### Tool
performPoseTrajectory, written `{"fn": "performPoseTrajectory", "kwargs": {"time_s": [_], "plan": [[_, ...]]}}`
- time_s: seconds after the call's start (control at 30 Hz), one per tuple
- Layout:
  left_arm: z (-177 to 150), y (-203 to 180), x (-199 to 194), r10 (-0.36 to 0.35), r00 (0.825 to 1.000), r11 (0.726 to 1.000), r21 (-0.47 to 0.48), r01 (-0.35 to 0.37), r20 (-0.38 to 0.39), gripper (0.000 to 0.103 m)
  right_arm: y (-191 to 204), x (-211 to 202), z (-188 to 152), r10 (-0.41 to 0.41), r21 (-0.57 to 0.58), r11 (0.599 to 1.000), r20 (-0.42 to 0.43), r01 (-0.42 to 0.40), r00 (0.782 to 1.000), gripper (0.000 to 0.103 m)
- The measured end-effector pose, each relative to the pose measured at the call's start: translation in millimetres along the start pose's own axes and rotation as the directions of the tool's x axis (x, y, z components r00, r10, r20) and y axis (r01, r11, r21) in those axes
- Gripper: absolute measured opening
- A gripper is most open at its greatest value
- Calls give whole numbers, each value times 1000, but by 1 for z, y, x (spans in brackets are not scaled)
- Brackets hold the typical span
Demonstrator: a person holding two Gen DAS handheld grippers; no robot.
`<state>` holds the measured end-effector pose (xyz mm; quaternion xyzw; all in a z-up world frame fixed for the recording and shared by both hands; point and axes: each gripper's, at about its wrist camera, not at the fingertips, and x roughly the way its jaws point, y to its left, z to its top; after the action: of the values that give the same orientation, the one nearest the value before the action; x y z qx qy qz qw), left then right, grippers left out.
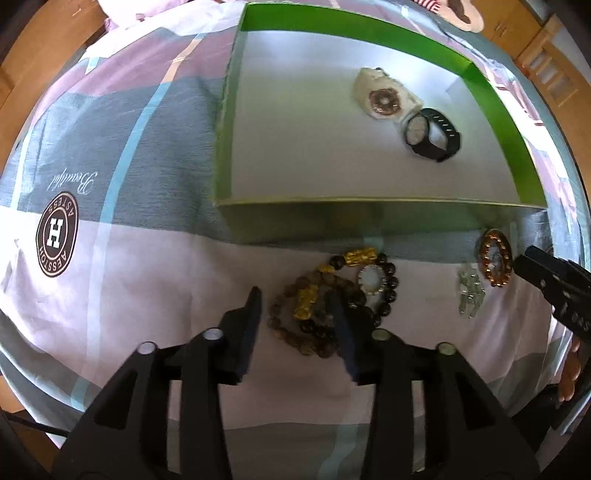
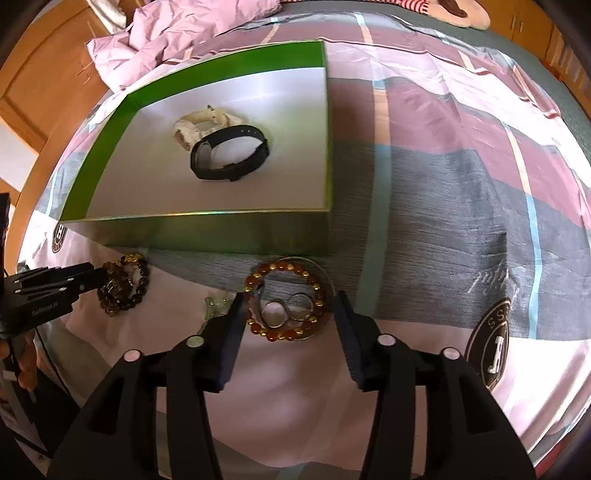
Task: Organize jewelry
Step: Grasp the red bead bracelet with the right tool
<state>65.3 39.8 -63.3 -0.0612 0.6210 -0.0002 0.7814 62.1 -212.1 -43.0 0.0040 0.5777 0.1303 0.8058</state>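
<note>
A green box [image 1: 369,201] with a white floor holds a cream watch [image 1: 384,96] and a black watch [image 1: 432,133]. In front of it on the bedsheet lies a pile of dark and brown bead bracelets with gold charms [image 1: 332,295]. My left gripper [image 1: 295,299] is open, its fingers down around the pile's left part. An amber bead bracelet [image 2: 286,304] with two rings [image 2: 288,312] inside it lies by the box [image 2: 207,229]. My right gripper [image 2: 290,301] is open around it. A pale green piece [image 1: 471,291] lies between the piles.
A pink, grey and white patterned bedsheet [image 1: 129,184] covers the bed. A crumpled pink blanket [image 2: 177,29] lies behind the box. Wooden furniture [image 2: 40,85] stands around the bed. A plush toy [image 2: 461,13] sits at the far edge.
</note>
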Motion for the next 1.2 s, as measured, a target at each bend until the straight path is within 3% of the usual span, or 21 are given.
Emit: {"fn": "performPoseTrajectory", "kwargs": {"time_s": [0.17, 0.27, 0.4, 0.43, 0.47, 0.53, 0.6, 0.67, 0.77, 0.87, 0.93, 1.0, 1.07, 1.2], "plan": [[3, 6, 4, -7, 1000, 1000, -28, 6, -3, 47, 5, 10, 2, -30, -19, 999, -25, 29, 999, 50], [4, 10, 6, -34, 999, 998, -44, 34, -5, 38, 5, 17, 2, -57, -29, 998, -32, 56, 998, 50], [4, 18, 14, -130, 991, 988, -88, 127, -29, 15, 5, 30, 1, -82, -33, 996, -45, 80, 996, 50], [5, 17, 15, -148, 988, 987, -73, 145, -36, 13, 7, 31, 1, -83, -41, 996, -37, 82, 996, 47], [4, 13, 15, -153, 987, 987, -58, 150, -39, 13, 10, 31, 1, -83, -54, 995, -30, 81, 996, 31], [2, 6, 14, -173, 984, 984, -35, 172, -37, 10, 16, 30, 0, -64, -87, 994, -18, 63, 998, 13], [2, 1, 6, -206, 979, 979, -16, 206, -11, 8, 23, 24, 1, -4, -100, 995, 8, 5, 1000, 6], [0, -2, -9, -259, 966, 966, 3, 259, 19, 8, 30, 13, 1, 40, -124, 992, 43, -34, 998, 0], [-1, -10, -36, -361, 929, 932, 62, 357, 78, 8, 41, -9, 3, 119, -152, 983, 99, -103, 988, 0], [-6, -21, -55, -411, 904, 909, 129, 396, 117, 8, 47, -27, 5, 185, -169, 973, 143, -160, 972, 0], [-10, -26, -57, -402, 908, 911, 148, 385, 117, 8, 46, -29, 5, 161, -157, 978, 138, -139, 977, 0], [-10, -31, -46, -372, 923, 922, 149, 357, 96, 8, 40, -21, 5, 121, -136, 985, 107, -106, 987, 2], [-9, -33, -36, -347, 935, 932, 140, 335, 77, 10, 34, -10, 2, 80, -118, 991, 75, -71, 994, 16], [-9, -28, -33, -309, 948, 947, 119, 300, 71, 31, 31, 5, -1, 50, -108, 993, -1, -50, 999, 20]]}}
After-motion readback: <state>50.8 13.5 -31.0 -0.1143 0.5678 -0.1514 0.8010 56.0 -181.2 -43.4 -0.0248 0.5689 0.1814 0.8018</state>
